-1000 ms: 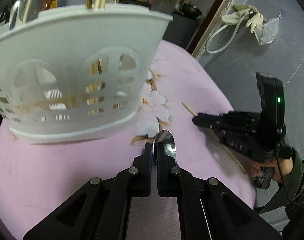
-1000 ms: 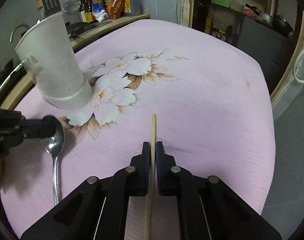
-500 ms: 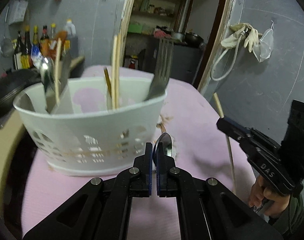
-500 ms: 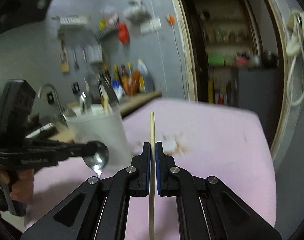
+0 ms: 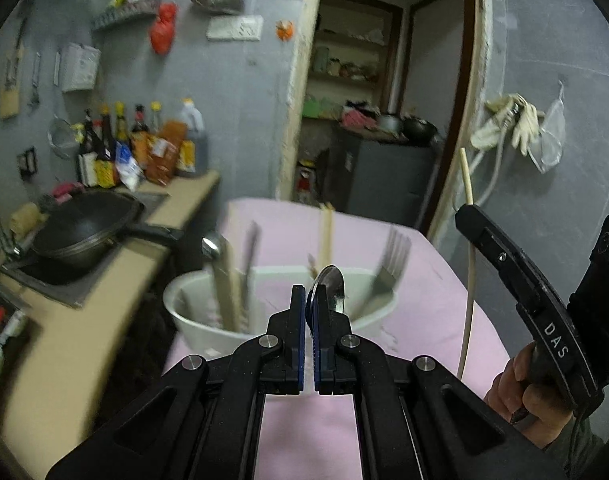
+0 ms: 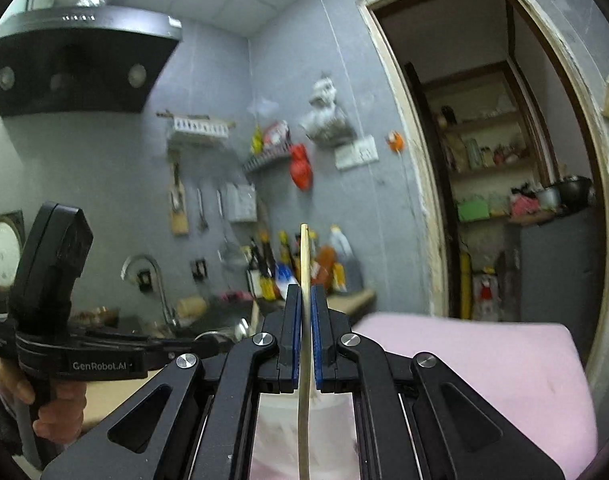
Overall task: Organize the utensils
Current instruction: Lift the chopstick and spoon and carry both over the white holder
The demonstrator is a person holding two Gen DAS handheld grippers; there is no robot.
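Between the closed fingers of the left gripper [image 5: 309,334] sits a metal spoon [image 5: 329,288], pinched near the neck so its bowl stands up just above the fingertips, at 12 o'clock from them. It looks stiff, smooth and probably slippery, with weight in the bowl, so a hold close to the bowl should keep it from swinging. Just beyond the spoon, the white utensil holder [image 5: 192,316] stands on the pink-covered bench [image 5: 424,312], already carrying a fork [image 5: 388,268], chopsticks [image 5: 326,236] and other handles. At 3 o'clock from the spoon, the right gripper [image 6: 303,336] is clamped on a single pale chopstick [image 6: 303,264], which stands nearly upright, one end rising past the fingers and a longer length hanging below. That stick is light, thin and rigid, likely to pivot in a narrow pinch, so a grip nearer its middle seems steadier. A hand [image 5: 520,392] holds the right gripper's handle. At 9 o'clock from the holder, a dark wok [image 5: 84,232] rests on the counter, with sauce bottles [image 5: 144,148] behind.
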